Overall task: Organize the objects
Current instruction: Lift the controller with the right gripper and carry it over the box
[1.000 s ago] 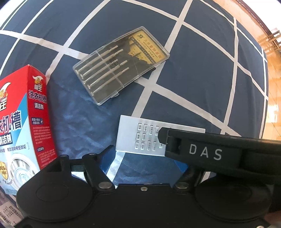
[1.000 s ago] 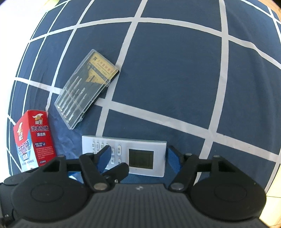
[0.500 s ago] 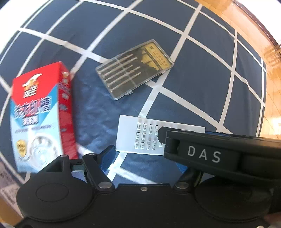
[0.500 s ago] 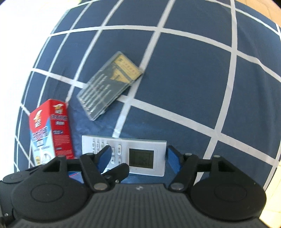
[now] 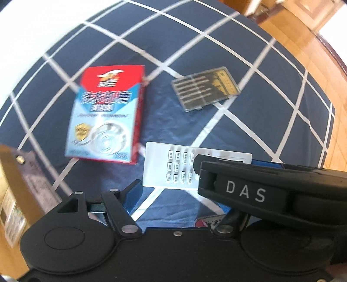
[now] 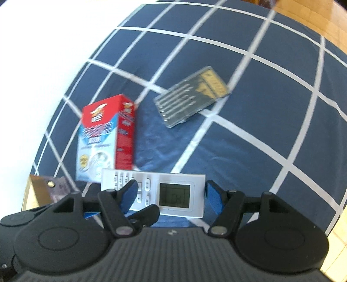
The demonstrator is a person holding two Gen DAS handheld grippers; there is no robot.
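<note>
A white remote control [image 6: 173, 195] with a small screen and grey buttons hangs above the bed, held by both grippers. My right gripper [image 6: 171, 193] has its blue pads against the remote's screen end. My left gripper [image 5: 195, 180] is shut on the button end [image 5: 173, 167]; its right finger is hidden behind the other tool's black housing marked DAS [image 5: 245, 193]. Below lie a red and blue cleaner box [image 5: 106, 117] [image 6: 106, 134] and a clear case of small screwdrivers [image 5: 206, 89] [image 6: 190, 97].
A navy bedspread with a white grid [image 5: 271, 108] [image 6: 271, 108] covers the surface. The corner of a cardboard box [image 5: 13, 184] [image 6: 41, 191] shows at the lower left. Wooden floor [image 5: 314, 43] [image 6: 303, 13] borders the bed at the upper right.
Both grippers have risen and rolled with the remote fixed between them. The cleaner box and the screwdriver case look smaller and have slid toward the middle. The cardboard box corner has come into view.
</note>
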